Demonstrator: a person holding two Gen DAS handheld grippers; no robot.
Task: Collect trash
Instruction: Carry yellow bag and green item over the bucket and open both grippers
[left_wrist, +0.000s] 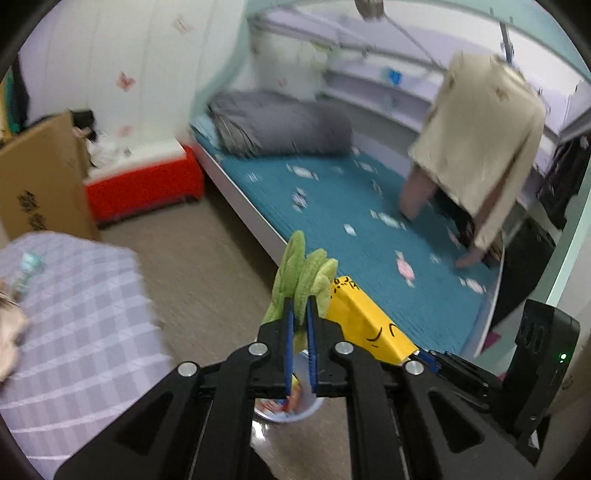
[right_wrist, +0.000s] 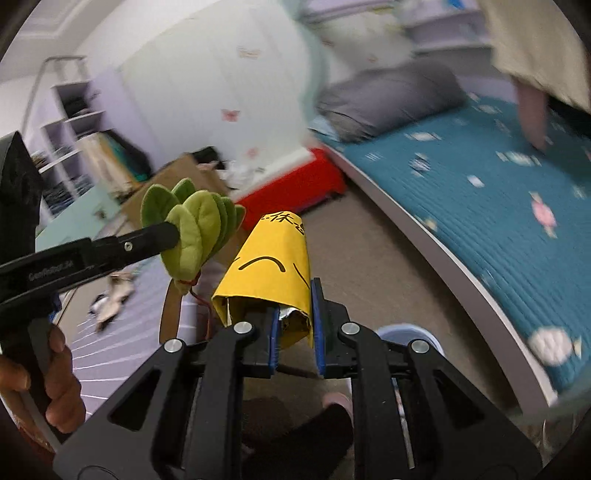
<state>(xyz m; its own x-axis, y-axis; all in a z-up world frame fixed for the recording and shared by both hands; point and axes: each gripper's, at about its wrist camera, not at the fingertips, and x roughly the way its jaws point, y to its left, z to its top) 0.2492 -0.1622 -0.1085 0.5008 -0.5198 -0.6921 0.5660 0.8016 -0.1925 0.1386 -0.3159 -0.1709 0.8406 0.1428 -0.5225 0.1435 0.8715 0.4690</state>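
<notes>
While both views are blurred, I can read the grips. My left gripper (left_wrist: 300, 306) is nearly closed, its blue pads (left_wrist: 289, 332) clamped on a green plush leaf cluster (left_wrist: 303, 273). My right gripper (right_wrist: 295, 325) is pinched on a yellow paper wrapper (right_wrist: 269, 280) with silver foil showing at its open end. Both items are held in the air, near each other, above the beige floor (left_wrist: 207, 266) beside the bed with the teal cover (left_wrist: 332, 206). A hand (right_wrist: 55, 384) grasps the left gripper's handle.
</notes>
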